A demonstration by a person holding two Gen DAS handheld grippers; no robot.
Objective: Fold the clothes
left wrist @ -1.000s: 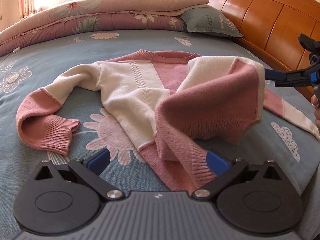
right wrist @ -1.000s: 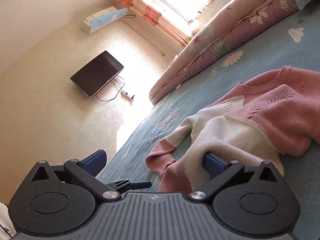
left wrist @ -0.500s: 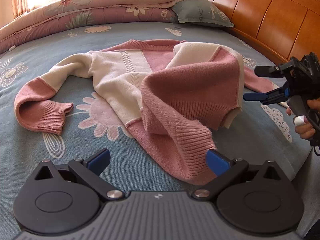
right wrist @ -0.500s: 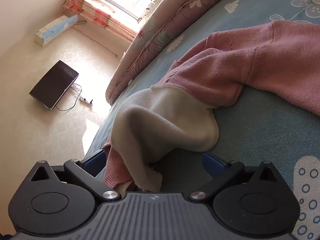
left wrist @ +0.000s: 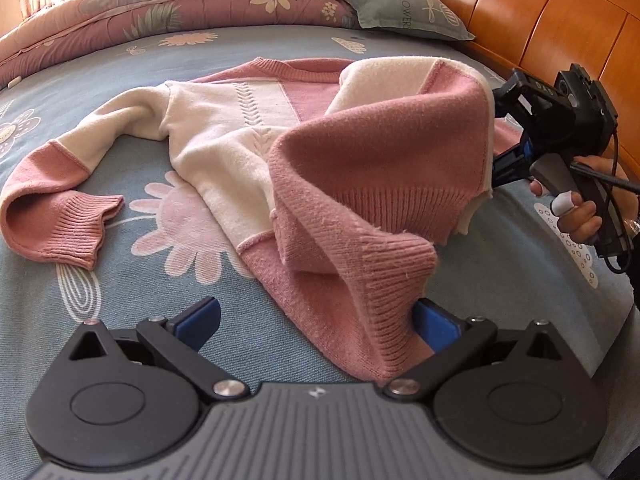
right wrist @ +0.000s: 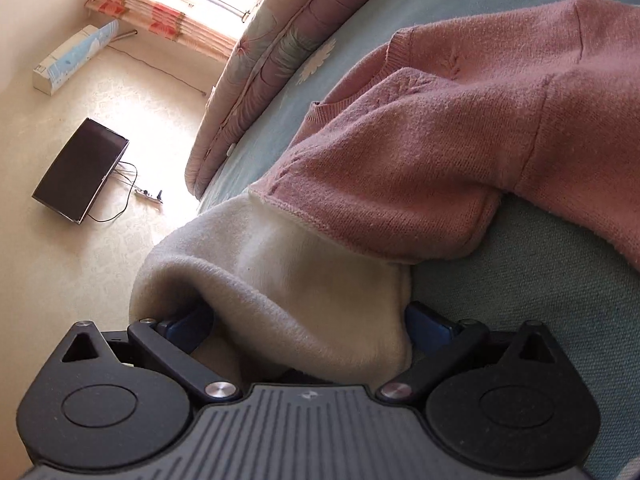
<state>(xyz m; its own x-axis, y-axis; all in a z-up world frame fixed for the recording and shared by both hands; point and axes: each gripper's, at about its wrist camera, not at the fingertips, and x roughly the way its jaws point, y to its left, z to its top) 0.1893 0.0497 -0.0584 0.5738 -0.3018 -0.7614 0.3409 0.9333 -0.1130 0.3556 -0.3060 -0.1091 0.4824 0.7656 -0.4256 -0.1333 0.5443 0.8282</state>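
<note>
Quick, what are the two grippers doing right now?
Left gripper: open, the sweater hem lying against one finger.
Right gripper: open, the sweater's cream part between its fingers.

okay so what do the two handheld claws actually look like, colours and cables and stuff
Each claw, left and right, has a ribbed grey body, black round housings, silver pivot screws and blue pads. From the left view, the right claw carries a black cable; the bare hand wears a white fingertip cover.

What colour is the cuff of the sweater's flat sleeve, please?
Pink ribbed cuff, clearest in the left wrist view.
</note>
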